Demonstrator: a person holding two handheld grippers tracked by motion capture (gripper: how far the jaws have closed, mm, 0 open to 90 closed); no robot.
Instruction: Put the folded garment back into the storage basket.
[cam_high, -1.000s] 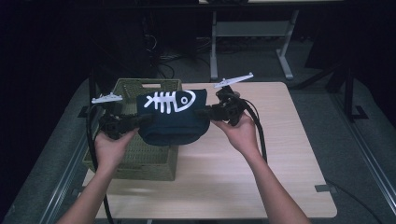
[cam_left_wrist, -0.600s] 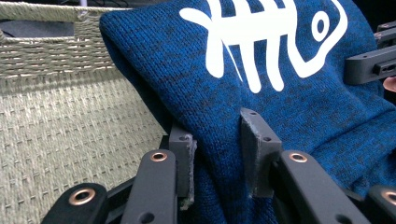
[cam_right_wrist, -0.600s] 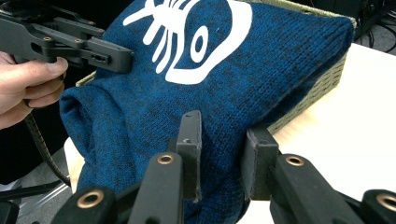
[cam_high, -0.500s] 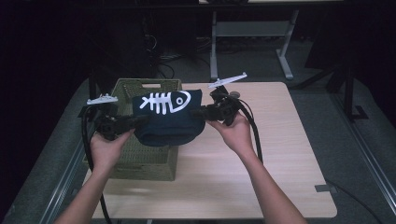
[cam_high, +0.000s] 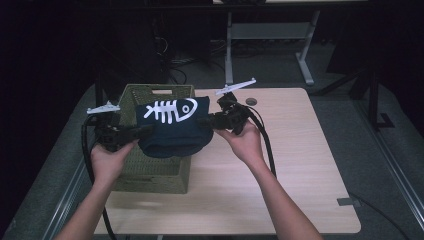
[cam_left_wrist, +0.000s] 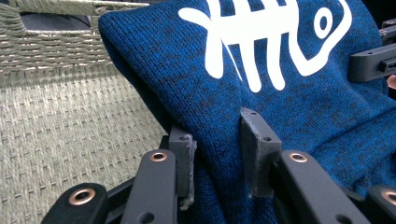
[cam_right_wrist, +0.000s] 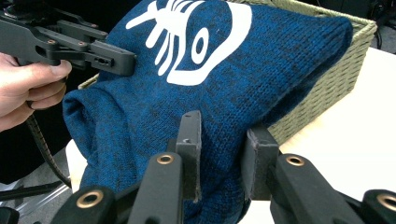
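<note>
Two grippers hold one blue knit sweater (cam_high: 172, 131) up in the air, and we see it stretched between them above the green woven basket (cam_high: 150, 170). From the high view we can see the whole picture: the left gripper (cam_high: 142, 131) pinches the left side of the sweater, the right gripper (cam_high: 202, 121) pinches the right side, and the basket sits on the left part of the wooden table (cam_high: 300, 165). That view is too far away to show us the pads. The left gripper view brings us close: the left gripper (cam_left_wrist: 217, 149) has its two jaws squeezed on a thick fold of blue knit, and the white fish bone picture (cam_left_wrist: 266, 32) spreads above them. Behind the sweater we see the basket's woven wall (cam_left_wrist: 70, 116). The right gripper view shows us the other side: the right gripper (cam_right_wrist: 222, 156) is also clamped on a bunch of the sweater, near its lower edge. There we also see a hand (cam_right_wrist: 28, 88) holding the left gripper (cam_right_wrist: 126, 60) far off, biting the sweater's other edge. The sweater hangs between both pairs of jaws, and the basket's rim (cam_right_wrist: 327, 18) shows just behind it.
</note>
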